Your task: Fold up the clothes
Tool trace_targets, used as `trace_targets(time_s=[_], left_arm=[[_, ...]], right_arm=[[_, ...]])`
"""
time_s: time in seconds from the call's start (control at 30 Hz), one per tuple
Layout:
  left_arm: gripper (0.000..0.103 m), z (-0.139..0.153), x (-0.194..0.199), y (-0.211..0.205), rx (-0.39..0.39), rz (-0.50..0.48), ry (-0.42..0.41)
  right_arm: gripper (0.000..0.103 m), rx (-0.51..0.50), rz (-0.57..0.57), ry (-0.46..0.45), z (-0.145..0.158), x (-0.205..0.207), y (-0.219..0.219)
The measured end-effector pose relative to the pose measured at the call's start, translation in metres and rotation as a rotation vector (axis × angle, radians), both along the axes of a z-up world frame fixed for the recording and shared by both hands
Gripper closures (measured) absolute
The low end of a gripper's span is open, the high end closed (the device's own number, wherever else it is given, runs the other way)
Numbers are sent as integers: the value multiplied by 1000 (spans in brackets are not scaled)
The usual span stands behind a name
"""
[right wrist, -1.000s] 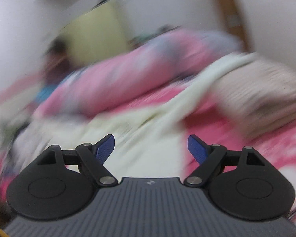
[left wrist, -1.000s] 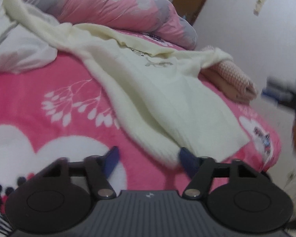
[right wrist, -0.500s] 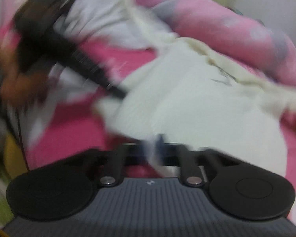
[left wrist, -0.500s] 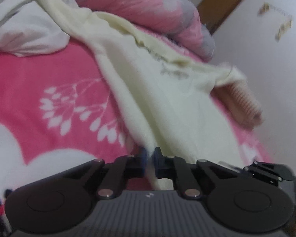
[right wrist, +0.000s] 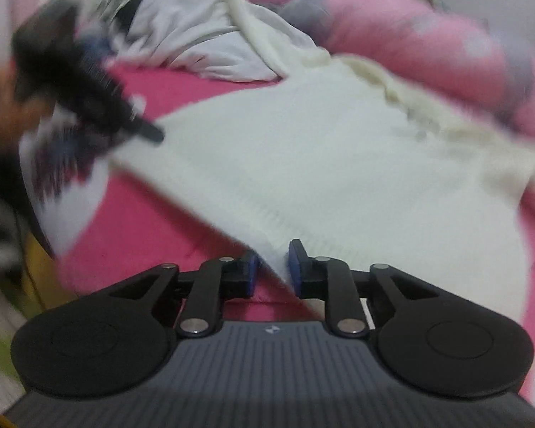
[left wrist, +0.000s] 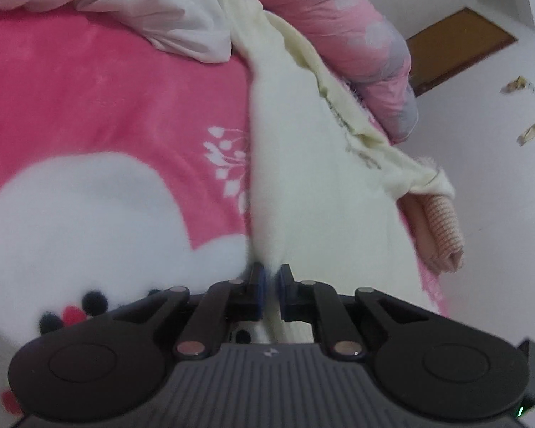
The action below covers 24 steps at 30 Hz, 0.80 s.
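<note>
A cream knit sweater [left wrist: 321, 178] lies spread over the pink blanket [left wrist: 107, 89]. My left gripper [left wrist: 271, 285] is shut on its lower hem, which bunches between the blue pads. In the right wrist view the same sweater [right wrist: 321, 164] stretches away from me. My right gripper [right wrist: 273, 271] sits at another hem corner with its jaws opening. The corner lies between them, and pink shows in the gap beside the left pad. The left gripper [right wrist: 89, 96] appears as a blurred black shape at the sweater's left edge, held by a hand.
A rolled pink and grey quilt [left wrist: 339, 28] runs along the far side of the sweater. A crumpled white garment [left wrist: 153, 10] lies at the back left. A folded peach knit [left wrist: 438, 228] rests at the bed's right edge, by a white wall and a brown door [left wrist: 456, 42].
The left jaws shut on the hem, then the gripper rolled and slid along the bed. The right gripper swung down to the sweater, shut at the hem corner, and has parted slightly.
</note>
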<state>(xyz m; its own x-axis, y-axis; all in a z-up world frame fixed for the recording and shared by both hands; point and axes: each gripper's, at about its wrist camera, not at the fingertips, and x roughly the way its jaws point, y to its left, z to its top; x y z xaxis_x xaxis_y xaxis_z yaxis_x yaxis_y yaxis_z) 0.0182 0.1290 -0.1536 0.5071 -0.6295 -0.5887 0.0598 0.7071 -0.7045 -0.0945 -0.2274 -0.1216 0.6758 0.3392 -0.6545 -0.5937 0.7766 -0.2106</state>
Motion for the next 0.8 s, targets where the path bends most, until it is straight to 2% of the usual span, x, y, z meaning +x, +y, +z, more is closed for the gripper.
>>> trace_targets(time_s=[0.03,0.07,0.1,0.13,0.23,0.37,0.43,0.47,0.5,0.53,0.57,0.6,0.63,0.73,0.8], left_arm=[[95,-1,1,1,-15,1,2],[95,-1,2,1,-30,2,5],[95,-2,3,3,-49,3,14],[95,-1,2,7,-77,5,17],[95,3,-1,16,-169,10,21],[95,13,-7,15,-252,-6,-56],[97,11,-8,12,-268,-20,-70],[96,8,-9,13,-273,-26,-61],[97,4,-9,13,-277,-30,-53],[96,0,-10,15,-288,-29,-47],[96,-4,-11,18,-300,-28,-42],[93,-8,-11,20,-311,-26,-37],[86,-11,-11,24,-325,-17,-28],[69,-18,-8,29,-370,7,-14],[59,-21,-5,30,-414,18,-9]], right_arm=[[76,-47,22,-32,3,-6,5],[67,-81,51,-63,6,-12,11],[55,-94,92,-94,9,-16,17],[50,-107,133,-124,12,-20,23],[46,-80,235,-170,15,-26,48],[44,-65,298,-221,-1,-21,91],[48,-116,280,-266,-15,-13,113],[63,-137,266,-278,-20,-8,122],[91,-125,239,-265,-21,-1,124],[99,-82,189,-234,-18,7,122],[99,-13,140,-198,-12,15,115],[99,99,93,-153,-3,22,100],[99,211,46,-107,5,29,86],[99,644,-107,61,22,51,28],[99,905,-174,174,17,64,-5]])
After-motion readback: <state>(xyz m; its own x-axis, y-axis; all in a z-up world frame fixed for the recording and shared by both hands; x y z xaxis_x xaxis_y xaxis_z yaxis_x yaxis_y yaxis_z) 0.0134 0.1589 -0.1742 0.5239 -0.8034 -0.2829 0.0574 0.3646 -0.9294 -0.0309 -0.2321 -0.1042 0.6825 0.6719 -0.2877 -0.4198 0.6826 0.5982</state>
